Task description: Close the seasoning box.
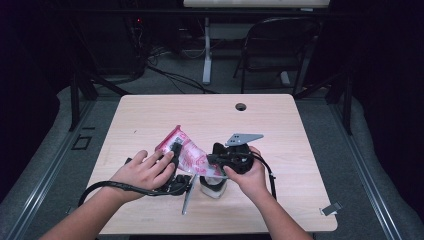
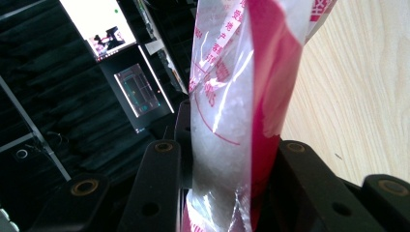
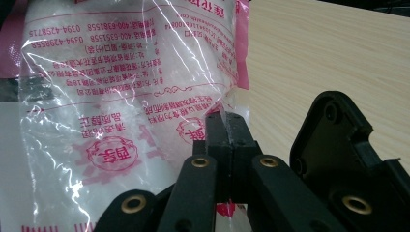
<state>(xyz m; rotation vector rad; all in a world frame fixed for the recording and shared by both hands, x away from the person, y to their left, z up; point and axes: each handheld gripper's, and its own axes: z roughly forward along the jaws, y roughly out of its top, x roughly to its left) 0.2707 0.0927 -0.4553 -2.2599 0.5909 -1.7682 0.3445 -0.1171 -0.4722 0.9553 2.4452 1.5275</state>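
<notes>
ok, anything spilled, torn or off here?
No spill or tear visible. Pink-printed plastic bag of white granules is held tilted above the table, left gripper clamping its body, right gripper pinching an edge.

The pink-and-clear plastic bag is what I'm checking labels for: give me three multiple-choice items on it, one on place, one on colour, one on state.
1. Where is the plastic bag?
A. On the floor
B. Held over the table between both grippers
C. On the chair

2. What colour is the bag's printing?
A. Pink-red
B. Green
C. Blue

3. How do the right gripper's jaws stand?
A. Wide open, away from the bag
B. Open around a cup
C. Pinched shut on the bag's edge

Answers: 1 B, the high view shows the left gripper and the right one at either end of it; 2 A, both gripper views show pink-red print; 3 C, the right gripper view shows the tips together on the film.
</notes>
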